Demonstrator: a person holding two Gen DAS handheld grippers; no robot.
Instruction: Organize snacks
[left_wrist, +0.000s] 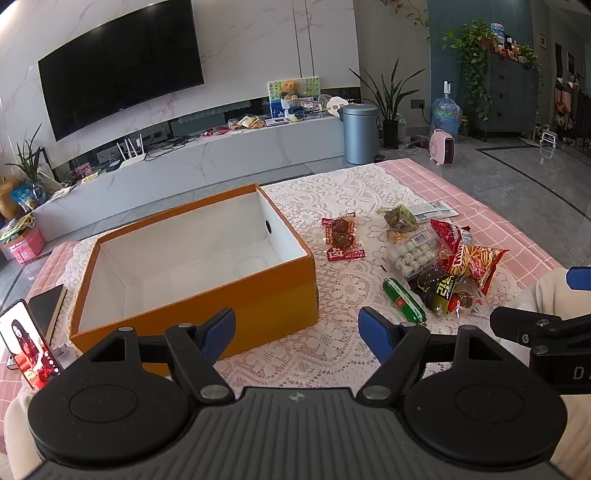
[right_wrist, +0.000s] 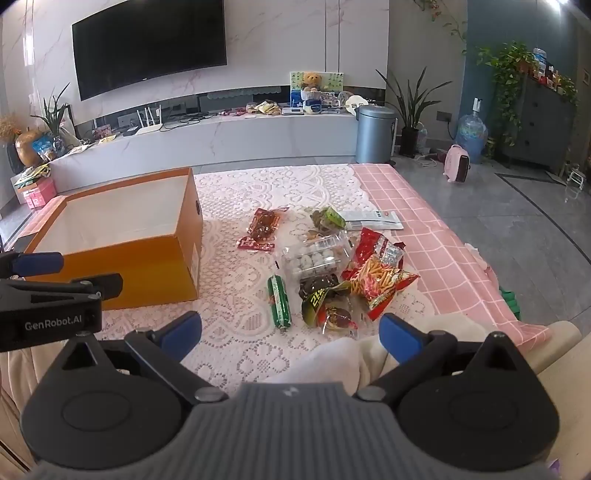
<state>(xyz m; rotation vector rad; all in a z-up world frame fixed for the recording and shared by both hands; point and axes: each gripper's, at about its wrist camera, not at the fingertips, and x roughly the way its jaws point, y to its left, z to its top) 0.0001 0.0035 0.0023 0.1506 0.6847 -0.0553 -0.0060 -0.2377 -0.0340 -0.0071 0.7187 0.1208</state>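
An open orange box (left_wrist: 207, 306) (right_wrist: 122, 262) with a white, empty inside stands on the lace cloth at the left. To its right lies a heap of snacks: a red meat pack (left_wrist: 341, 236) (right_wrist: 262, 229), a clear tub of white balls (left_wrist: 412, 254) (right_wrist: 317, 258), a green sausage (left_wrist: 404, 301) (right_wrist: 279, 301), a red bag of sticks (left_wrist: 476, 262) (right_wrist: 380, 277), and a dark green pack (left_wrist: 439, 290) (right_wrist: 325, 299). My left gripper (left_wrist: 295, 332) is open and empty in front of the box. My right gripper (right_wrist: 290, 332) is open and empty just short of the snacks.
A phone (left_wrist: 27, 343) on a stand and a dark notebook (left_wrist: 46, 310) sit left of the box. A white flat packet (right_wrist: 371, 219) lies behind the snacks. The pink checked table edge (right_wrist: 517, 314) falls off to the right. A TV cabinet stands behind the table.
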